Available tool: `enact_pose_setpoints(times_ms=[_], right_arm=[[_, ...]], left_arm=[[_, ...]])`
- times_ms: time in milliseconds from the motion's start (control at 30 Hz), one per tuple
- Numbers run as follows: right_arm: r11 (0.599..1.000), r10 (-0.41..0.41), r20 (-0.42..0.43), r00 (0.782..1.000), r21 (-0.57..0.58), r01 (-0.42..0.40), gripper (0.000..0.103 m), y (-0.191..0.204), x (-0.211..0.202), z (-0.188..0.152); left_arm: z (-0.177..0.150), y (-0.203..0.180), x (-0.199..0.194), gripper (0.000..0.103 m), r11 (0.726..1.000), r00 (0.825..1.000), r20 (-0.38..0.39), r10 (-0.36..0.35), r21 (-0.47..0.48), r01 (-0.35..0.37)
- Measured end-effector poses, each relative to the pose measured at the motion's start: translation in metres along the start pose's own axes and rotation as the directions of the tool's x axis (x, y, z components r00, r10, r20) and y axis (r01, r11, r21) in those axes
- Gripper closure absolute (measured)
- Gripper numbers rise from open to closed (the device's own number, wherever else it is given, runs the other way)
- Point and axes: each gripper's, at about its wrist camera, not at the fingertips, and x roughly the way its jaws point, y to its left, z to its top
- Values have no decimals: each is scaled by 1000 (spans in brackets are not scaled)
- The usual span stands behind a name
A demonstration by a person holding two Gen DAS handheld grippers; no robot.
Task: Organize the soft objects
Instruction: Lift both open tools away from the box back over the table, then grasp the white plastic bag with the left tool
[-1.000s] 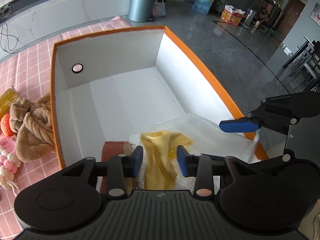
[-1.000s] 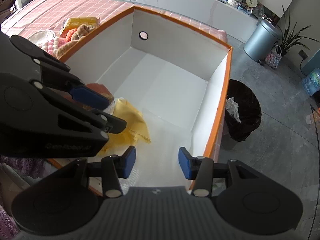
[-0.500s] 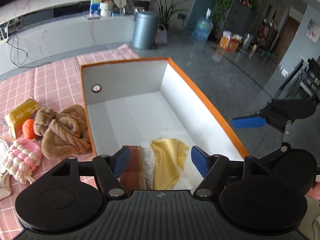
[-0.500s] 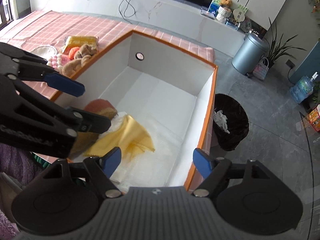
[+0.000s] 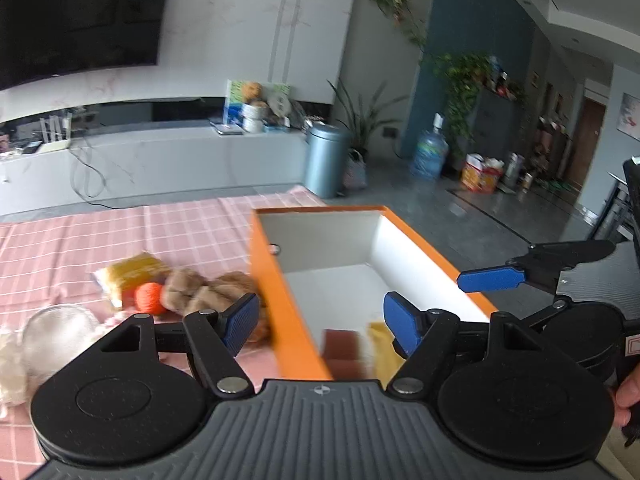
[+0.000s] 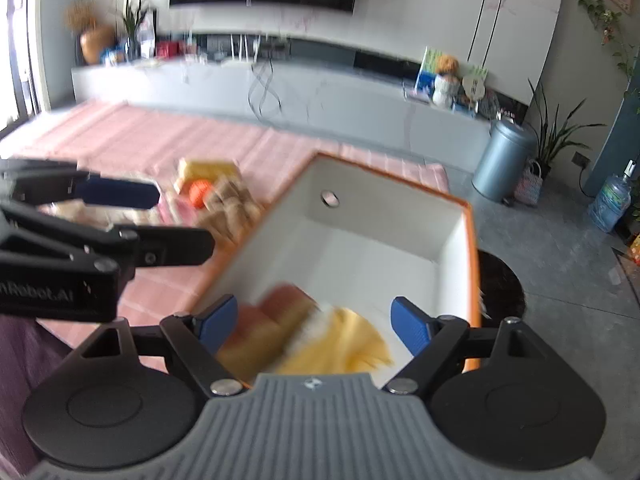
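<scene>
Both grippers, left gripper (image 5: 320, 322) and right gripper (image 6: 314, 324), have lifted from the orange-rimmed white box (image 5: 416, 248), jaws spread and empty; yellow cloth (image 6: 344, 344) stays inside, brown plush toy (image 5: 200, 290) awaits at centre left.

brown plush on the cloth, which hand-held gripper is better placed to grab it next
Left, probably. The left hand-held gripper is open and sits nearer the brown plush, outside the orange box. The right hand-held gripper, also open, hangs over the box interior.
</scene>
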Motion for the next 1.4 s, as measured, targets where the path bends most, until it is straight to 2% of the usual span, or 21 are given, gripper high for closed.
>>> enact_pose_setpoints(times_ms=[200, 367, 567, 833, 933, 1033, 1233, 1333, 1400], right_arm=[[997, 25, 91, 996, 76, -32, 18, 35, 8, 2], [992, 44, 114, 992, 116, -58, 18, 64, 22, 5], [991, 62, 144, 988, 104, -78, 18, 95, 38, 9], [983, 132, 103, 986, 111, -144, 18, 129, 70, 17], [985, 137, 74, 988, 98, -144, 18, 139, 83, 18], [986, 143, 52, 988, 77, -147, 18, 149, 95, 19], [981, 176, 8, 984, 85, -176, 18, 160, 123, 30], [978, 188, -9, 982, 98, -187, 18, 166, 139, 39], [975, 196, -20, 980, 109, -193, 18, 169, 148, 45]], left_arm=[[-12, 33, -18, 20, 994, 998, 8, 58, -98, -57], [-25, 67, -27, 20, 978, 993, 9, 121, -174, -118], [-44, 105, -41, 20, 953, 980, 20, 199, -237, -189], [-67, 147, -50, 20, 920, 962, 15, 274, -297, -258], [-72, 158, -49, 21, 900, 942, 5, 337, -296, -320], [-72, 170, -48, 21, 876, 912, 18, 410, -286, -389], [-67, 193, -38, 18, 800, 825, 0, 565, -244, -548], [-64, 198, -28, 18, 793, 813, -8, 582, -217, -570], [-61, 198, -21, 18, 794, 812, -4, 583, -208, -571]])
